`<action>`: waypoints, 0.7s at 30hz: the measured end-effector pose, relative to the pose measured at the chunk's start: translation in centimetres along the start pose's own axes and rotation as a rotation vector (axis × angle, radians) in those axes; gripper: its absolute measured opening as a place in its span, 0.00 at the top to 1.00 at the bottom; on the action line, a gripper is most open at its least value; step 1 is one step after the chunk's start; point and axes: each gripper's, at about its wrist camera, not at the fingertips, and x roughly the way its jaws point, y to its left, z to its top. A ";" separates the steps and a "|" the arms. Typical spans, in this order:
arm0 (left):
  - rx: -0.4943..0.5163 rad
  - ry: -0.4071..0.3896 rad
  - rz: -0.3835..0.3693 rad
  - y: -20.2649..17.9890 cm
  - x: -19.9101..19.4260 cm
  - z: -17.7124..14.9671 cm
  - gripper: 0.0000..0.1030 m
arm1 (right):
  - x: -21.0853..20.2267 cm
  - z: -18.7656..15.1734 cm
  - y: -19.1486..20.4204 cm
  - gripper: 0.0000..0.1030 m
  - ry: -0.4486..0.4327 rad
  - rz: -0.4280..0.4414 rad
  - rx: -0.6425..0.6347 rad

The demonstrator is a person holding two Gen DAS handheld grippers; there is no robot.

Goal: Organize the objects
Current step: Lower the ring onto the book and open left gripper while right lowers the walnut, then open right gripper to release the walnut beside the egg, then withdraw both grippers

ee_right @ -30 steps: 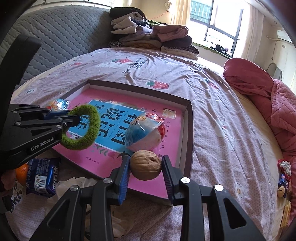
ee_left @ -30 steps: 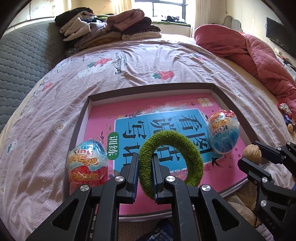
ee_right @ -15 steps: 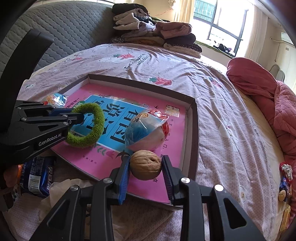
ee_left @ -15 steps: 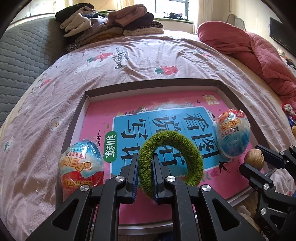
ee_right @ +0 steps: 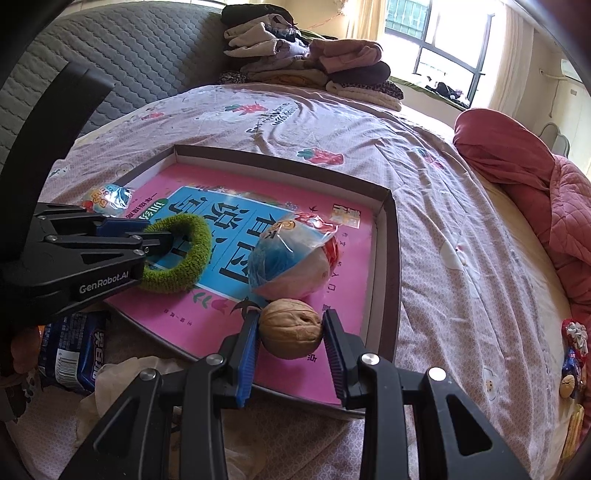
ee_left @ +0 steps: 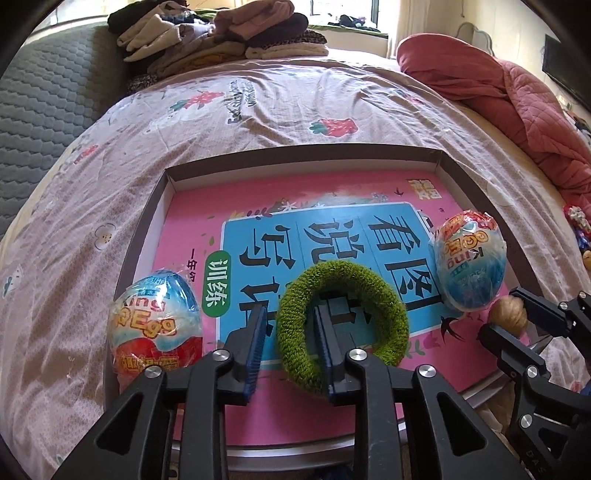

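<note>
A green fuzzy ring (ee_left: pixel 343 317) lies on the pink book (ee_left: pixel 192 221) inside a brown-rimmed tray (ee_left: pixel 147 229) on the bed. My left gripper (ee_left: pixel 290 343) straddles the ring's near-left side and its jaws are opening. The left pad (ee_left: pixel 258 332) stands clear of the ring. In the right wrist view the ring (ee_right: pixel 184 254) sits at the left gripper's tip. My right gripper (ee_right: pixel 290 325) is shut on a walnut (ee_right: pixel 290 328), held just above the tray's near right corner. Two foil-wrapped toy eggs rest in the tray, one left (ee_left: pixel 157 325) and one right (ee_left: pixel 467 262).
Folded clothes (ee_left: pixel 221 33) are stacked at the head of the bed and a red quilt (ee_left: pixel 517 96) is bunched on the right. A blue snack packet (ee_right: pixel 74 350) and white crumpled plastic (ee_right: pixel 122 373) lie before the tray. Small toys (ee_right: pixel 572 354) sit at the far right.
The left jaws, shut on the green ring before, have parted, and the ring now rests on the book. The right gripper keeps hold of the walnut in the same place.
</note>
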 end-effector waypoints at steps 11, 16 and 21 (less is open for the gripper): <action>-0.011 0.009 -0.021 0.2 -0.4 -0.1 0.53 | -0.1 0.1 -0.2 0.65 -0.006 -0.015 0.004; -0.007 0.006 -0.020 0.3 -1.2 -0.4 0.47 | -0.4 0.1 -0.1 0.63 -0.016 -0.013 0.003; -0.003 -0.014 -0.015 0.4 -2.5 -0.6 0.47 | -1.1 0.3 -0.1 0.61 -0.033 -0.012 0.008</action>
